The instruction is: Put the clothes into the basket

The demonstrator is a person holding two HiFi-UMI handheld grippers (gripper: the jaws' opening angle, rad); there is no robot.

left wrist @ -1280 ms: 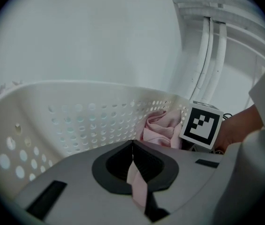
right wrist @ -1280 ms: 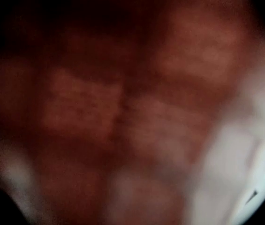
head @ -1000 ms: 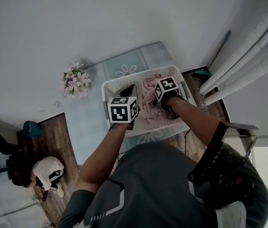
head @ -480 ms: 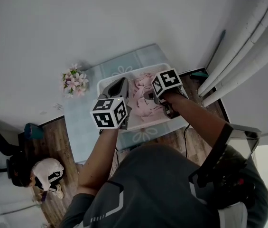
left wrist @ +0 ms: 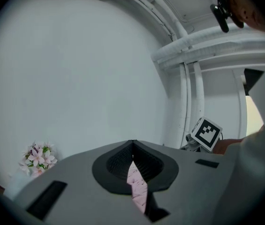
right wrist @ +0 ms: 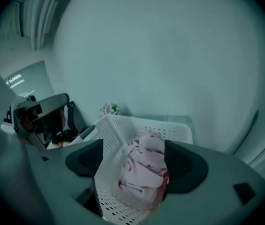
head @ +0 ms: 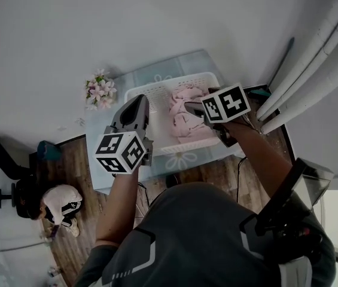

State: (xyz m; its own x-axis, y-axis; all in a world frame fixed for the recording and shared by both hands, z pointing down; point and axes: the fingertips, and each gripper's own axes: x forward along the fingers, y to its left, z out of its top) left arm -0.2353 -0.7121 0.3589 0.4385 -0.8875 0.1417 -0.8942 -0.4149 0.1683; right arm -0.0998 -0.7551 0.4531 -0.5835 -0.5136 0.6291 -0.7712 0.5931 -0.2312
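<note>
1. The clothes (head: 186, 118) are a crumpled pink heap sitting inside the white perforated basket (head: 154, 94), towards its right-hand side, near the middle of the head view.
2. The basket is on a worktop with a light blue flowery cover (head: 174, 70), pushed up close to the white wall.
3. The right gripper (head: 190, 107) hangs over the basket's right half, just above the pink pile. In its own view the jaws are spread wide with nothing pinched. The clothes (right wrist: 141, 168) and the basket wall (right wrist: 111, 139) show in the gap between them, lower centre of the frame.
4. The left gripper (head: 139, 101) is over the basket's left edge and points up at the wall.
5. In the left gripper view the gripper (left wrist: 132, 144) has its tips pressed together, so it's closed. A thin pink strip shows in the slit lower down. Honestly can't tell if that's cloth caught in there or just something seen through the slit.
6. A little bunch of pink flowers (head: 100, 91) sits on the worktop left of the basket, a bit apart from it. It's at the lower left of the left gripper view (left wrist: 38, 157).
7. White pipes (head: 312, 58) run diagonally down the upper right of the head view.
</note>
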